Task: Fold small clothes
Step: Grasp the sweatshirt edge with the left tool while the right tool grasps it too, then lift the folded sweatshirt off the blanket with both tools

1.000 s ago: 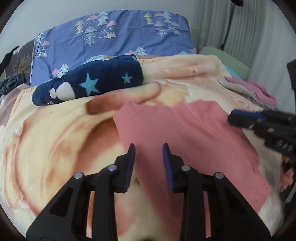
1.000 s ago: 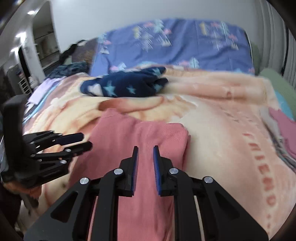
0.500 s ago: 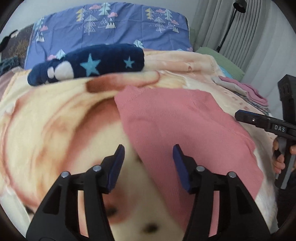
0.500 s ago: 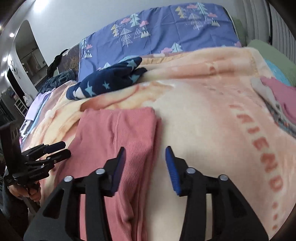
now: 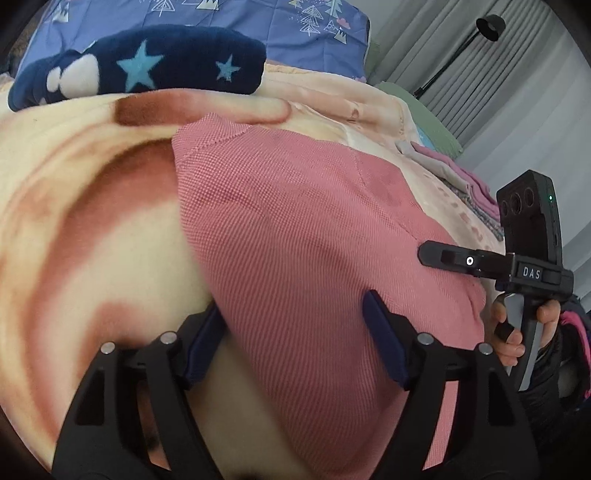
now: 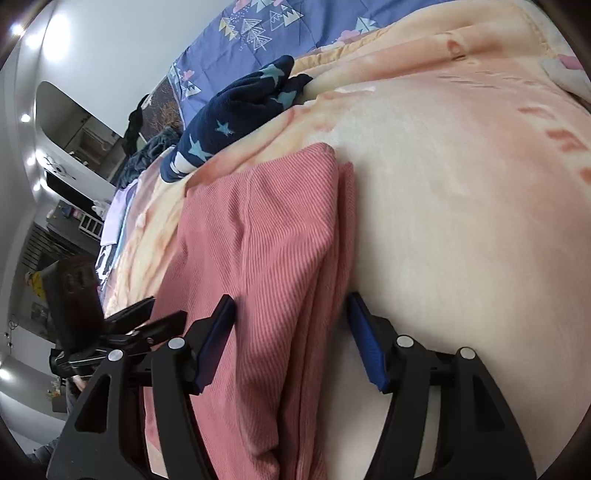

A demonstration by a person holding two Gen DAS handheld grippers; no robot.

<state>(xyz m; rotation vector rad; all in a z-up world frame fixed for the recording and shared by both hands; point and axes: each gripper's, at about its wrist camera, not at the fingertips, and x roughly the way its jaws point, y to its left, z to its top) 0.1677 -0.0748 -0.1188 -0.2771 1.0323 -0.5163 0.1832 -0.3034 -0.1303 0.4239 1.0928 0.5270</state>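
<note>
A pink knit garment (image 5: 295,221) lies folded flat on a peach blanket (image 5: 74,221). In the left wrist view my left gripper (image 5: 291,314) sits low over the garment's left edge. Its jaws are opening and straddle that edge, with the pads clear of the cloth. My right gripper (image 6: 291,301) straddles the layered right edge of the garment (image 6: 258,229). Its jaws are also opening, and the cloth lies between them without being pinched. Each gripper shows in the other's view: the right gripper (image 5: 432,254) held by a hand, the left gripper (image 6: 162,310) at the far side.
A navy fleece with stars (image 5: 147,62) lies behind the garment, before a blue tree-print pillow (image 5: 295,22). A stack of folded clothes (image 5: 476,192) sits at the blanket's right edge. A floor lamp (image 5: 487,26) and curtains stand beyond.
Both grippers went from nearly shut to wide apart. Both sank and tipped down toward the pink garment, so that each now straddles one of its side edges.
</note>
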